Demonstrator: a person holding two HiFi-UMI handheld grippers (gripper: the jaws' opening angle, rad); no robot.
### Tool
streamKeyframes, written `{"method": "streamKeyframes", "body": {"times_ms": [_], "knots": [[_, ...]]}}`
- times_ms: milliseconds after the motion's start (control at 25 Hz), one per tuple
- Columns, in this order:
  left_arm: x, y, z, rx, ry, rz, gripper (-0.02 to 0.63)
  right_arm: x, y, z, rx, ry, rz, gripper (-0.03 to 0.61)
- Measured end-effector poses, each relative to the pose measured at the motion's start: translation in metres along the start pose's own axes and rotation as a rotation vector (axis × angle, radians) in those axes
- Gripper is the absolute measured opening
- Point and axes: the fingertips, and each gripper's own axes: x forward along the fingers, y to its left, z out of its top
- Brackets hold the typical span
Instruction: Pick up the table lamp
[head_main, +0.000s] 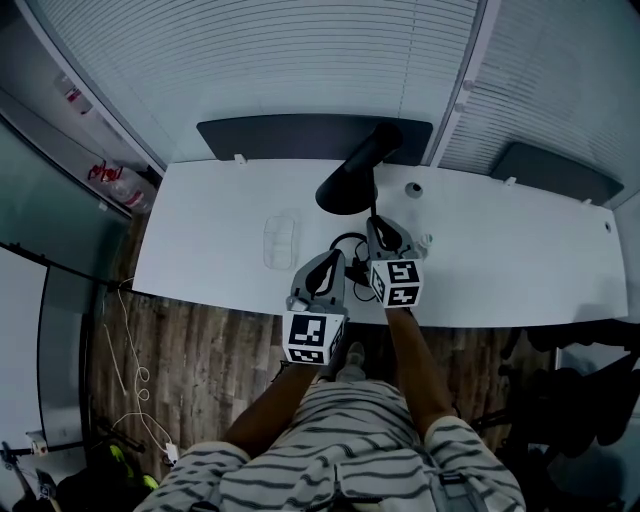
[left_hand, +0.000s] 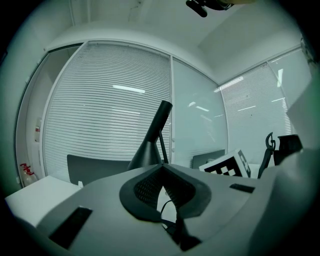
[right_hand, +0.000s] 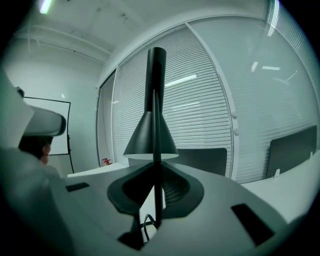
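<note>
White worktop (head_main: 500, 260), long side running 9 to 3 o'clock. Lying on it:
- clear flat tray (head_main: 279, 241) at 9 o'clock
- black cable (head_main: 347, 242) looped near centre, just 3 o'clock of the tray
- small white round bit (head_main: 413, 189) at 12 o'clock, near the back edge

Lamp (head_main: 350, 185) is over centre-back. Can't tell if its foot touches the worktop.

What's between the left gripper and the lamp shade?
A loop of black cable on the white table, seen in the head view; the left gripper view shows it beyond the fingers, before the shade.
</note>
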Motion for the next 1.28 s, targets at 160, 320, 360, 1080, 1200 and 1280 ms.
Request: {"method": "streamKeyframes", "body": {"times_ms": [160,320,360,1080,1200,1280], "knots": [[0.001,0.003,0.002,-0.019,-0.002,0.001,0.003,-0.014,0.007,0.030,0.008,-0.045,0.006,0.044],[-0.001,0.002,0.006,-0.024,-0.015,-0.005,0.003,-0.030,0.013,0.056,0.037,-0.089,-0.008,0.044],[-0.001,0.002,0.008,-0.024,-0.021,-0.006,0.003,-0.032,0.014,0.061,0.044,-0.099,-0.009,0.044],[-0.002,-0.001,0.028,-0.027,-0.075,-0.018,0.005,-0.067,0.037,0.084,0.062,-0.122,-0.028,0.046],[-0.003,-0.004,0.029,-0.027,-0.074,-0.027,0.005,-0.077,0.043,0.086,0.054,-0.126,-0.032,0.046],[-0.004,-0.005,0.029,-0.026,-0.076,-0.030,0.005,-0.082,0.047,0.088,0.042,-0.132,-0.034,0.046]]}}
